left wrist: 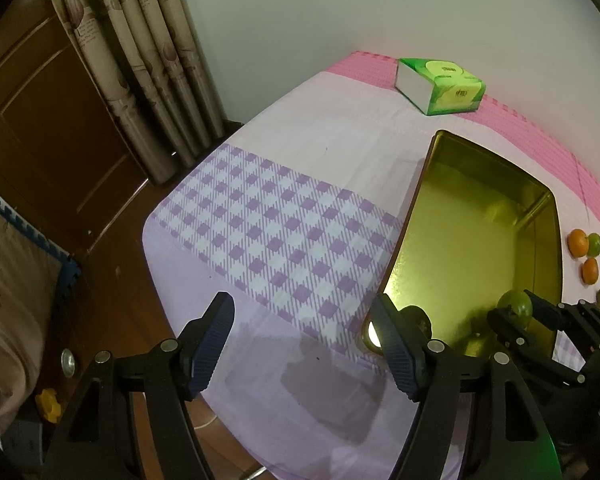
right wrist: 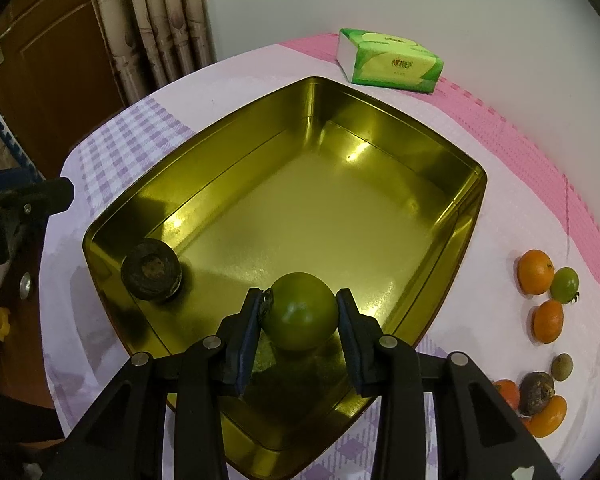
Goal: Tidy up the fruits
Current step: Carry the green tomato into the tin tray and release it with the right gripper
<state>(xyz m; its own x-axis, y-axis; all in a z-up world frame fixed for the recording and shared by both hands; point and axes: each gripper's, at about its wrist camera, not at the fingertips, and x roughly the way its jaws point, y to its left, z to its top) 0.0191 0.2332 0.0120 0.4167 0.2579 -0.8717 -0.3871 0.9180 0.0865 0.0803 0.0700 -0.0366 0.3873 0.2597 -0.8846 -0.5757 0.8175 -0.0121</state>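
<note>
A gold metal tin lies open on the table; it also shows in the left wrist view. My right gripper is shut on a green fruit and holds it over the tin's near part. In the left wrist view the same gripper holds the green fruit. A dark brown round fruit lies in the tin's near left corner. My left gripper is open and empty over the tablecloth, left of the tin.
Loose fruit lies right of the tin: oranges, a small green fruit, a brown fruit. A green tissue pack sits at the back. The table's left edge drops to a wooden floor, door and curtain.
</note>
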